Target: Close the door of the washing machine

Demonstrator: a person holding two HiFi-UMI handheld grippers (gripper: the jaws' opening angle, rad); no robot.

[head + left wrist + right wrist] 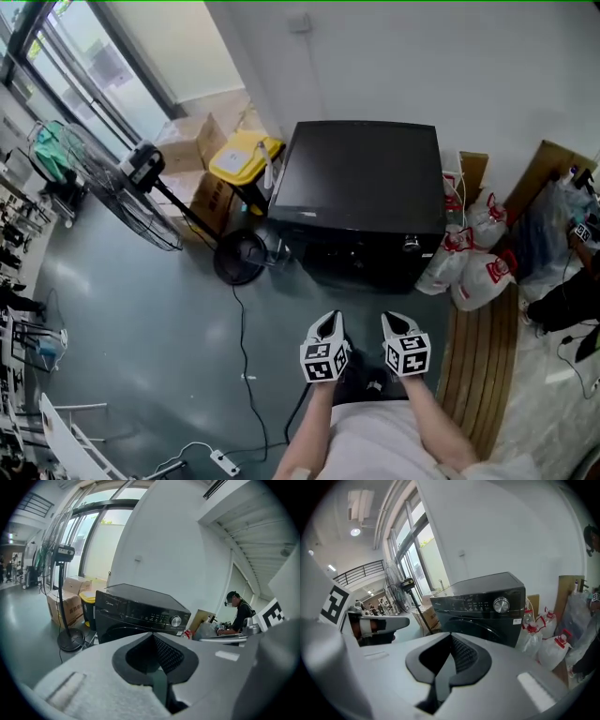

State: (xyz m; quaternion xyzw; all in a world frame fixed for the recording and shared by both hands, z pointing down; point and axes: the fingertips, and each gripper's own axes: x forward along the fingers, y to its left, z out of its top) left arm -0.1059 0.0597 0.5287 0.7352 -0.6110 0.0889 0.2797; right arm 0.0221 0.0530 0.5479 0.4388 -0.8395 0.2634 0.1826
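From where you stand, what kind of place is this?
Likely a lab or workshop space, not a home laundry: a black washing machine stands with a pedestal fan and cardboard boxes beside it.

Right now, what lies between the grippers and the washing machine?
Only bare grey floor, in the head view, separates the left gripper and right gripper from the washing machine.

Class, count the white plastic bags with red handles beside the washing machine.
3, all right of the washing machine: back bag near the wall, middle bag against the machine's corner, front bag by the wooden slats. Others may be hidden behind them.
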